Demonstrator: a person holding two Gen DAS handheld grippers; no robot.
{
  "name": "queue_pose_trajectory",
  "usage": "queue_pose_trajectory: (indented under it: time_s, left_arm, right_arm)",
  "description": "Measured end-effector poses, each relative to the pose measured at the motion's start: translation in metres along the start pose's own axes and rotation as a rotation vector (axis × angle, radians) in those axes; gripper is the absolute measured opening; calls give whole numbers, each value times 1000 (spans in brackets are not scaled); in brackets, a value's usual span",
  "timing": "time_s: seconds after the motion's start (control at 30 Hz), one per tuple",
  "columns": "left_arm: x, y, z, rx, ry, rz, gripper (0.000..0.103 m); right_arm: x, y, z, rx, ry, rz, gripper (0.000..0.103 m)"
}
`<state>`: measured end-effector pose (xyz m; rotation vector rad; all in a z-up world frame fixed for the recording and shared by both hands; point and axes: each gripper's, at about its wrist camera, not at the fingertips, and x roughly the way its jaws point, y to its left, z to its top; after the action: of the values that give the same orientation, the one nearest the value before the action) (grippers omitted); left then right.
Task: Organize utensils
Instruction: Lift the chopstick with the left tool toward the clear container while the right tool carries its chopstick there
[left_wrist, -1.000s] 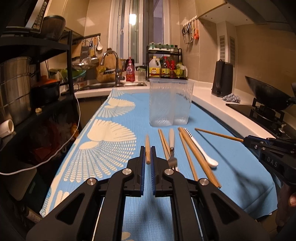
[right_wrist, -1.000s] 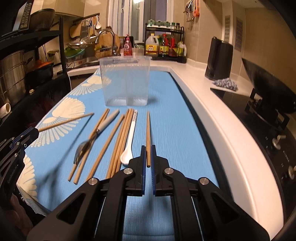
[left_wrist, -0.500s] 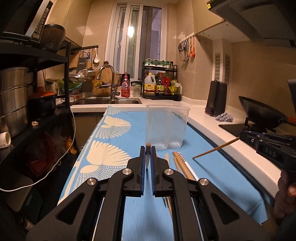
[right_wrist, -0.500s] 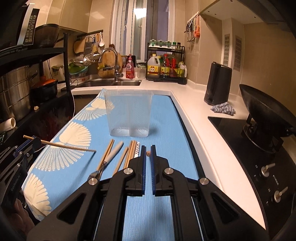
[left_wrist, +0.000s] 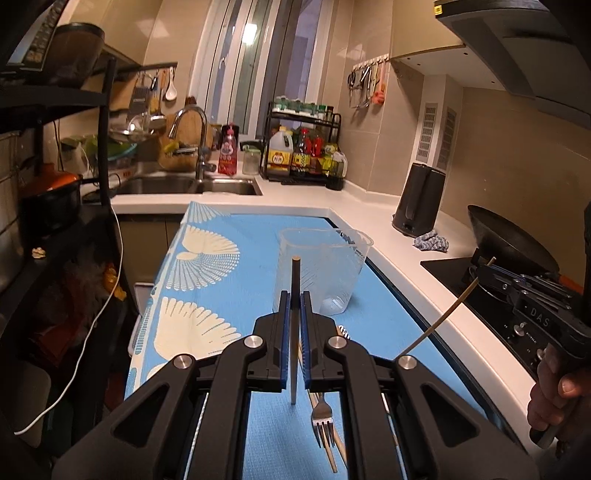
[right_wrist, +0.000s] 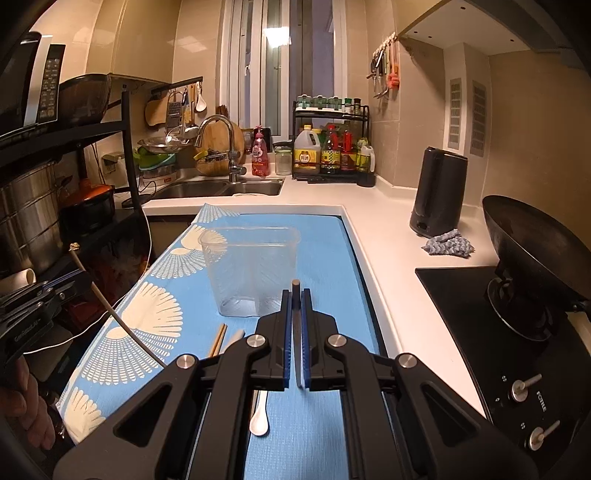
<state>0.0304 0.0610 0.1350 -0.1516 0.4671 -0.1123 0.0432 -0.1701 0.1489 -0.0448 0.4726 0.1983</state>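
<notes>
My left gripper (left_wrist: 294, 295) is shut on a wooden chopstick (left_wrist: 294, 280) that stands upright between its blue pads, lifted off the mat. My right gripper (right_wrist: 295, 293) is shut on another chopstick (right_wrist: 296, 291), also upright and raised. Ahead of both stands a clear plastic container (left_wrist: 321, 273) (right_wrist: 255, 269) on the blue patterned mat (left_wrist: 229, 280). Below the left gripper lie a fork (left_wrist: 323, 417) and more chopsticks (left_wrist: 340, 450). Under the right gripper lie a white spoon (right_wrist: 259, 417) and chopsticks (right_wrist: 218, 339). Each view shows the other gripper held by a hand at its edge.
A black wok (right_wrist: 532, 240) sits on the hob (right_wrist: 480, 317) at the right. A dark kettle (right_wrist: 437, 192) and a cloth (right_wrist: 448, 243) stand on the white counter. The sink (right_wrist: 221, 188) and a bottle rack (right_wrist: 332, 151) are at the back; a black shelf (left_wrist: 55, 155) lines the left.
Both grippers have risen off the mat, each carrying its chopstick. The chopsticks have swung from lying flat to standing upright, and the remaining utensils now lie beneath the grippers.
</notes>
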Motion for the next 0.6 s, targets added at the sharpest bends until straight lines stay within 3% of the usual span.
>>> queue_pose_trajectory:
  time_s: [0.3,0.6]
  left_arm:
    - [7,-1,23,17,45,-4,5]
    - [17,0,81,14,91,-33,5]
  right_arm:
    - [2,-3,30,-17,27,46,5]
    - [7,4,92,-50,13,88,5]
